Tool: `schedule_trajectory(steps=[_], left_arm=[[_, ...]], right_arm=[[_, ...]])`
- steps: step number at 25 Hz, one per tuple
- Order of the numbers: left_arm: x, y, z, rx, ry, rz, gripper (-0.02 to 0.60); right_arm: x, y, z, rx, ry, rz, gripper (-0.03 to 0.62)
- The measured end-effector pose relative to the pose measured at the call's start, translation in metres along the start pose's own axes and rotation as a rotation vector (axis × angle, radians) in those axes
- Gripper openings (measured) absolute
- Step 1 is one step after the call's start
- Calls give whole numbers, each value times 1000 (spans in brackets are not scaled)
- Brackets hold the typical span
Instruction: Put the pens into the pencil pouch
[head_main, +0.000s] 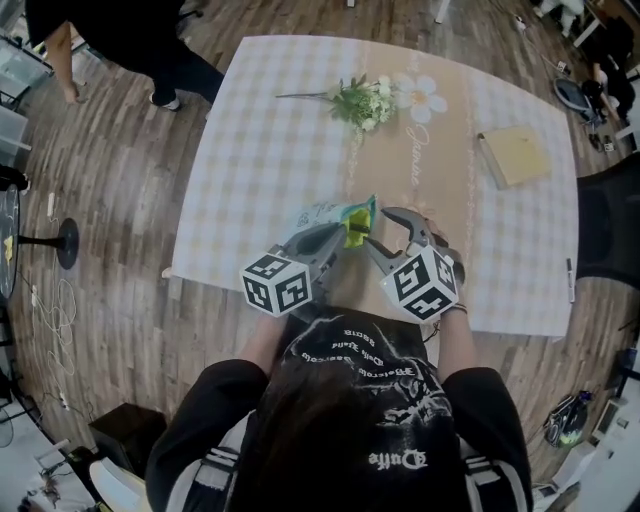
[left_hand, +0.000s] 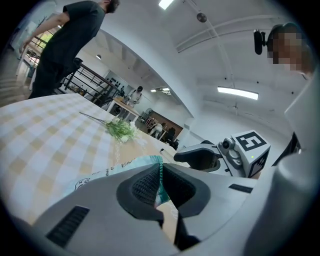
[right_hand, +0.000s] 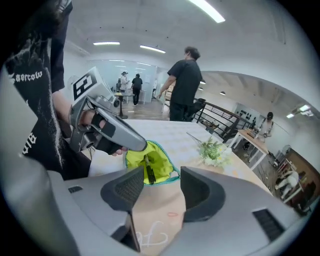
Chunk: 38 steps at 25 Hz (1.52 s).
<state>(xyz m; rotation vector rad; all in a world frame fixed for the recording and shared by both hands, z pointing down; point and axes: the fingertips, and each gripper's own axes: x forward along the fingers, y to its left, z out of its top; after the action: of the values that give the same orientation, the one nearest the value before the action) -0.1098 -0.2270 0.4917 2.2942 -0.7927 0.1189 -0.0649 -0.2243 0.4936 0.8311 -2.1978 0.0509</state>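
Note:
A pencil pouch (head_main: 325, 212) with a pale printed outside, teal zip edge and lime lining lies near the table's front edge. My left gripper (head_main: 350, 232) is shut on its rim and holds the mouth up; in the left gripper view the teal edge (left_hand: 160, 172) is pinched between the pads. The right gripper view looks into the open pouch (right_hand: 156, 161), where a dark pen (right_hand: 148, 170) lies inside. My right gripper (head_main: 385, 232) hovers just right of the mouth, open, with nothing between its fingers. Another dark pen (head_main: 570, 280) lies at the table's right edge.
A sprig of white flowers (head_main: 362, 100) lies at the far middle of the checked tablecloth (head_main: 250, 150). A tan notebook (head_main: 513, 157) rests at the right. A person (head_main: 150, 50) stands beyond the far left corner.

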Motion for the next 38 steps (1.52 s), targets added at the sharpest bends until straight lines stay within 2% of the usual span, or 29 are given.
schedule_trajectory(steps=[4,7,13,18,25,31,38], left_arm=[[3,1,2,7,2,9,32],[9,3,3,11,-6,28,32],[24,-3,5,3,-24,85,32],[37,-16,1,34,-22,180,33],[53,-27,-8,21,-54,313,33],[63,-28,-17,17,-94,412,33],[73,-30,-17,8,-131,512,34]], right_arm=[[-33,-20,-16,133,-57,-106,232],[-59,-40,-49,257,-71,-183,229],[-140,-86,-145,460,-52,-373,209],[-215,-116,-239,538,38,-483,209],[-301,-149,-367,637,150,-569,198],[-350,-177,-450,683,226,-628,196],[-374,-204,-538,737,312,-610,183]])
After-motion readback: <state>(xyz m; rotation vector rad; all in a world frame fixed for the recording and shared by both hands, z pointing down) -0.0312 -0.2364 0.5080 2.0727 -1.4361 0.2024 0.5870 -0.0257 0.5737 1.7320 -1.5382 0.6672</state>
